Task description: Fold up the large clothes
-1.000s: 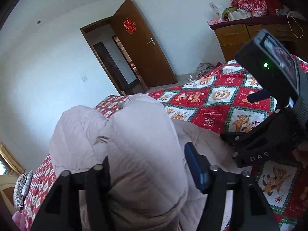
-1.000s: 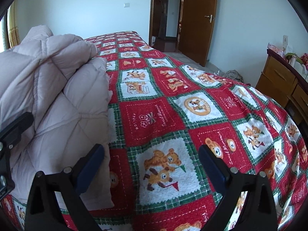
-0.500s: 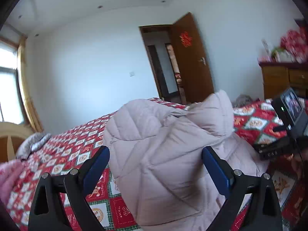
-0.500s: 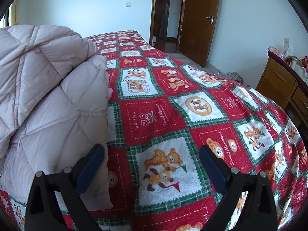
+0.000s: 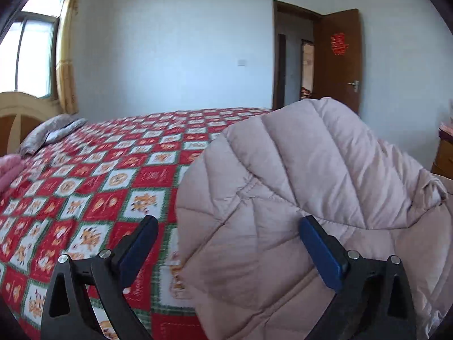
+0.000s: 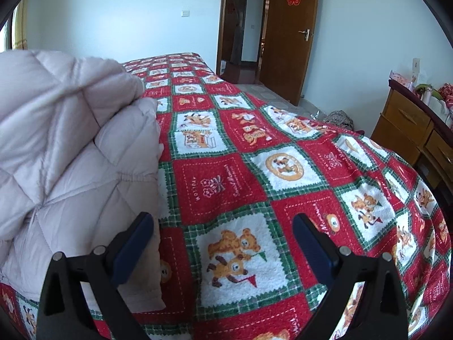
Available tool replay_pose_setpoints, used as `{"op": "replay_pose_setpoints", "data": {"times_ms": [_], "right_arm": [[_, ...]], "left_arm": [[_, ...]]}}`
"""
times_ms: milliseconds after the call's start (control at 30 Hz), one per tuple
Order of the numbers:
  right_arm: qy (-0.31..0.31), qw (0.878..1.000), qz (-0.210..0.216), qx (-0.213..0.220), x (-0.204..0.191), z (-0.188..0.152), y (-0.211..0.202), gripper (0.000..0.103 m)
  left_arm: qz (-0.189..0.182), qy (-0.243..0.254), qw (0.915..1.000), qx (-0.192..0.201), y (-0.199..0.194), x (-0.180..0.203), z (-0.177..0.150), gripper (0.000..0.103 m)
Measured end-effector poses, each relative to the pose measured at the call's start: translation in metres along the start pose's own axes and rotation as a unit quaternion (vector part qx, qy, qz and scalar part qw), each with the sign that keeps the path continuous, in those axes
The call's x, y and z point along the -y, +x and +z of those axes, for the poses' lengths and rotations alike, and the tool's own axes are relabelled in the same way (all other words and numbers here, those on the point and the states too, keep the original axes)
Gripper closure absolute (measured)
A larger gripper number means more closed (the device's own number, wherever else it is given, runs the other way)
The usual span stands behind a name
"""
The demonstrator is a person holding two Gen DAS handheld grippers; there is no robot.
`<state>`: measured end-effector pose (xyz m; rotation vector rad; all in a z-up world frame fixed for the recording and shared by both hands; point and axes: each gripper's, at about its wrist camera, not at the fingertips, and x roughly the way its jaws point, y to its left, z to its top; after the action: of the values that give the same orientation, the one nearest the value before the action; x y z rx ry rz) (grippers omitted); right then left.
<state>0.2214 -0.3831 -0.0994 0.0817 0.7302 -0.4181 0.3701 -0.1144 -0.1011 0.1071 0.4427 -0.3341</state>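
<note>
Left wrist: left gripper (image 5: 226,250) jaws wide, jacket (image 5: 297,198) bulks ahead on quilt (image 5: 113,175); right gripper (image 6: 223,243) jaws wide.

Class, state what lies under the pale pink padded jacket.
The jacket rests on the red-and-green bear-patterned bedspread, which shows around its edges. Anything lying between jacket and bedspread is covered and cannot be seen.

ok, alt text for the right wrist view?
The open right claw hovers over a red and green teddy-bear bedspread, holding nothing. A puffy pale pink jacket lies folded on the bed to its left; an open brown door and wooden dresser stand behind.
</note>
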Motion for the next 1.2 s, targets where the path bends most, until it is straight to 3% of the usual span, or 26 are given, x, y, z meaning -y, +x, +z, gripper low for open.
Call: {"op": "replay_pose_setpoints", "data": {"times_ms": [67,133,200,267,400,533,633,667,700,800,900,1000,1100,1200], "right_arm": [[0.018,1.000,-0.006,0.017,0.011,0.010,-0.009,0.003],[0.036,0.999,-0.014,0.037,0.021,0.023,-0.019,0.003],[0.047,0.997,-0.023,0.060,0.027,0.038,-0.032,0.003],[0.052,0.995,-0.025,0.078,0.030,0.051,-0.042,0.003],[0.048,0.994,-0.011,0.097,0.022,0.075,-0.055,0.008],[0.047,0.991,0.009,0.125,0.008,0.092,-0.074,0.008],[0.034,0.991,0.065,0.115,-0.015,0.102,-0.067,0.010],[0.033,0.990,0.085,0.106,-0.023,0.104,-0.058,0.022],[0.030,0.988,0.111,0.099,-0.030,0.105,-0.049,0.042],[0.015,0.989,0.141,0.042,-0.048,0.104,-0.012,0.072],[0.003,0.994,0.107,0.012,-0.052,0.090,0.010,0.072],[0.017,0.993,0.110,-0.042,-0.044,0.074,0.029,0.072],[-0.006,0.991,0.111,-0.076,-0.046,0.066,0.029,0.072],[0.002,0.992,0.113,-0.063,-0.042,0.080,0.009,0.068]], "left_arm": [[0.008,0.086,0.9958,0.030,-0.010,0.041,-0.001,0.003],[0.013,0.173,0.9830,0.060,-0.019,0.082,-0.006,0.003],[-0.004,0.219,0.9734,0.067,-0.021,0.109,-0.012,0.003],[-0.014,0.239,0.9693,0.057,-0.015,0.127,-0.015,0.003],[-0.032,0.233,0.9715,0.026,0.002,0.139,-0.016,0.003],[-0.027,0.234,0.9716,0.025,0.006,0.142,-0.020,0.003],[-0.021,0.225,0.9733,0.042,0.001,0.138,-0.018,0.003],[-0.013,0.218,0.9745,0.053,-0.004,0.134,-0.016,0.003],[-0.003,0.206,0.9767,0.062,-0.007,0.128,-0.013,0.003],[0.018,0.145,0.9870,0.067,-0.018,0.100,-0.002,0.003],[0.043,0.072,0.9943,0.065,-0.019,0.063,0.014,0.002],[0.030,0.041,0.9982,0.032,-0.001,0.047,0.025,0.002],[0.032,0.067,0.9972,0.011,0.013,0.056,0.024,0.002],[0.051,0.114,0.9920,0.016,0.017,0.075,0.015,0.002]]}}
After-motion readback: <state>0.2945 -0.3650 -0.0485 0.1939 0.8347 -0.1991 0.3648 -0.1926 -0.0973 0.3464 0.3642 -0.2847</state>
